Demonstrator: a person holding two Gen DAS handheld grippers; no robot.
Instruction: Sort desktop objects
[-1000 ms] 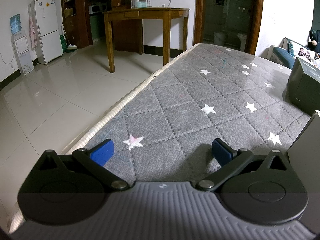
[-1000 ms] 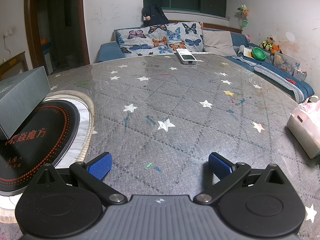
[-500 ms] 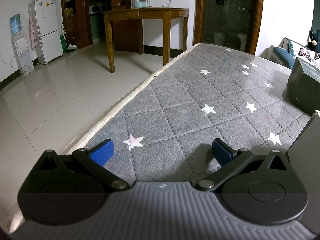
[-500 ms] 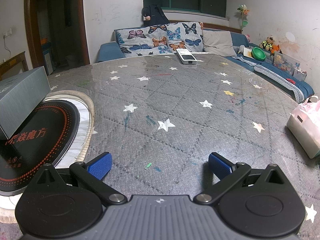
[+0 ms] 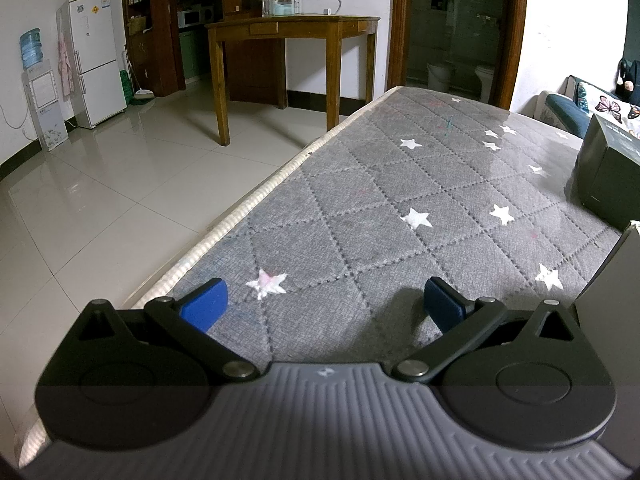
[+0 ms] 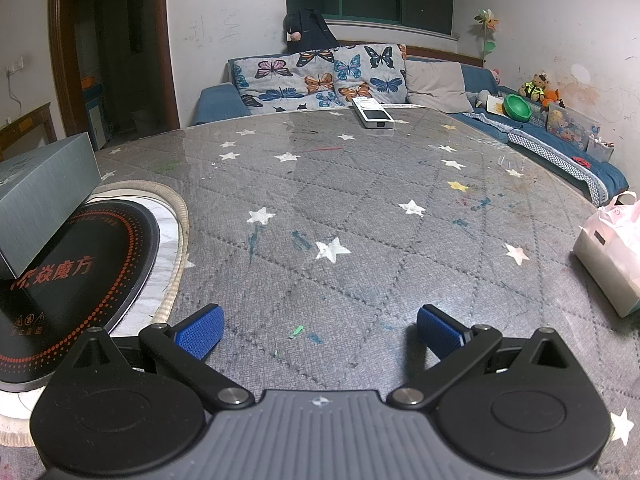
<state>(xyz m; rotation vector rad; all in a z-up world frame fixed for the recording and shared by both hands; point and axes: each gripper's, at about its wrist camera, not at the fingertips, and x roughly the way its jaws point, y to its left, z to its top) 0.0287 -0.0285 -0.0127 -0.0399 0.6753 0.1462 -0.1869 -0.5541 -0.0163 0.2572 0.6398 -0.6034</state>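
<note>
Left wrist view. Left tool: released, blue pads spread wide, nothing between them and nothing touched. It sits low over the near end of the worktop, a grey quilted cover with white stars under a clear sheet. A pink-tinged star lies between the pads, just ahead of them. Dark box: stands on the worktop at the right edge of the frame, well beyond the right pad. A grey slanted panel lies just beside the tool's right arm; what it belongs to cannot be told. Beyond the worktop's left edge: tiled floor, a wooden table, a white fridge.

Right wrist view. Right tool: released, blue ribbed pads wide apart, empty, touching nothing. Grey box: left of the tool, resting on a round black induction plate with red lettering, set in a pale ring in the worktop. Small green scrap: on the worktop between the pads. White remote-like device: at the worktop's far edge, well apart from the tool. Pink-and-white bag: at the right edge, beyond the right pad. Butterfly-print cushions lie behind the worktop.
</note>
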